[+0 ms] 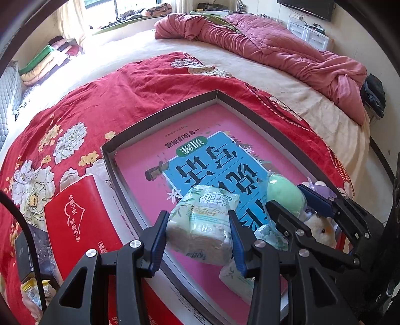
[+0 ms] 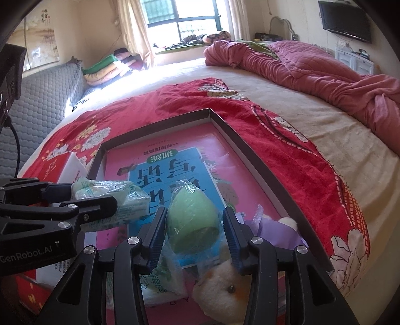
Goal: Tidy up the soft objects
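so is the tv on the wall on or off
Off, it seems: the tv screen is plain dark in both wrist views, with no picture showing.

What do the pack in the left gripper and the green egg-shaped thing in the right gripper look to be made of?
Tissue pack: thin printed plastic film, slightly glossy and creased, over what looks like soft folded paper; it dents between the pads. Green egg-shaped piece: matte, foam-like, probably a sponge, inside a clear crinkled plastic wrapper that catches highlights. Neither filling can be confirmed from here.
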Tool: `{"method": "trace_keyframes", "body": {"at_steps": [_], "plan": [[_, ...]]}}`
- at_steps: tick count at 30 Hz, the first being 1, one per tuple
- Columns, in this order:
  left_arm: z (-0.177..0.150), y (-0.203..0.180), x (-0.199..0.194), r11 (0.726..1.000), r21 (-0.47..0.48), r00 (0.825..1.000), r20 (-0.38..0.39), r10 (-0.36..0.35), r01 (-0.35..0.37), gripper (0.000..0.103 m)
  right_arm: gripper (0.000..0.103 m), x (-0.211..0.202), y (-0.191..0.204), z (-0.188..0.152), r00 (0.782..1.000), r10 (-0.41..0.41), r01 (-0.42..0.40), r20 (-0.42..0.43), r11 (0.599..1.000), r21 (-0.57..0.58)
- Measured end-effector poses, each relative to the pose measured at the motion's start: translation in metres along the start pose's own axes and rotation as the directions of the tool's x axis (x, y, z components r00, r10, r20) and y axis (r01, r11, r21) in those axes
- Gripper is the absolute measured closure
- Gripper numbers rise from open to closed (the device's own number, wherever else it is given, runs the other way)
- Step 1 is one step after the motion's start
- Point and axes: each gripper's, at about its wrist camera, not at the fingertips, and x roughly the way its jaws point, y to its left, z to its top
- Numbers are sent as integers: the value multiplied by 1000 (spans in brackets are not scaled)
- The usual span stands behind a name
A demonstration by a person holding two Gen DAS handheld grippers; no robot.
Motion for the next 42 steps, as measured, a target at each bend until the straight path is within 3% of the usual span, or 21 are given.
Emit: {"method": "trace_keyframes", "body": {"at_steps": [10, 17, 28, 31, 42], "plan": [[4, 0, 4, 1000, 6, 999, -35, -12, 12, 56, 42, -2, -4, -2, 999, 46, -46, -7, 999, 27], [6, 0, 4, 999, -1, 996, -77, -44, 44, 52, 29, -12, -11, -4, 1000, 20, -20, 11, 998, 53], [2, -3, -2, 998, 39, 992, -117, -41, 46, 48, 29, -34, -24, -4, 997, -32, 23, 71, 993, 119], [0, -2, -7, 998, 34, 993, -108, -42, 46, 41, 29, -36, -23, -4, 997, -46, 38, 69, 993, 113], [-15, -1, -42, 998, 22, 998, -23, -51, 52, 32, 28, -44, -14, -3, 994, -78, 68, 81, 990, 122]]}}
